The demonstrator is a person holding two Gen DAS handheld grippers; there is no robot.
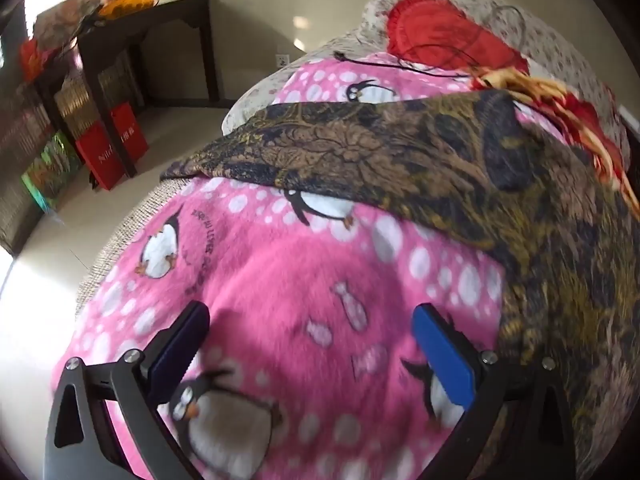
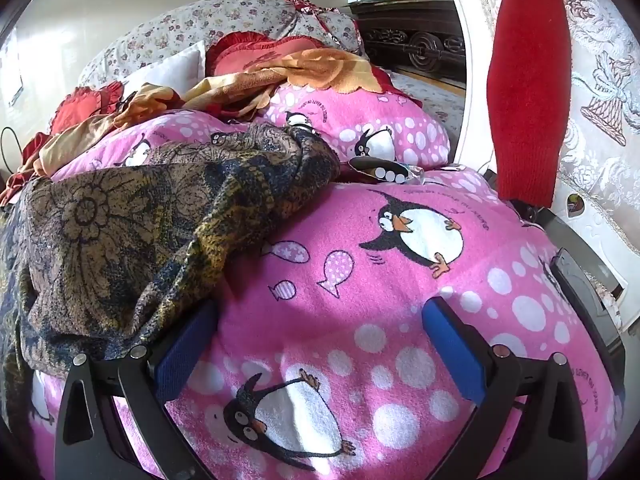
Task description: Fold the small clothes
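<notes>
Pink fleece blanket [image 1: 280, 264] printed with penguins and white dots fills the left wrist view. Left gripper [image 1: 310, 344] hangs over it with jaws spread wide, blue pads apart, nothing between them. A brown and dark patterned garment [image 1: 400, 152] lies across the blanket beyond the gripper, running from the left edge of the bed to the near right. A red frilled cushion [image 1: 444, 36] sits at the far end on floral bedding [image 1: 560, 52]. A dark wooden table [image 1: 160, 28] stands far left on the floor, red boxes [image 1: 112, 152] under it.

Right wrist view: right gripper [image 2: 320, 340] is likewise wide open above the same pink blanket [image 2: 380, 280], holding nothing. The patterned garment [image 2: 140, 220] lies bunched to the left, its near hem just beside the left finger; contact cannot be confirmed. An orange and red cloth [image 2: 300, 68] lies farther back. A red fabric strip [image 2: 528, 80] hangs at far right.
</notes>
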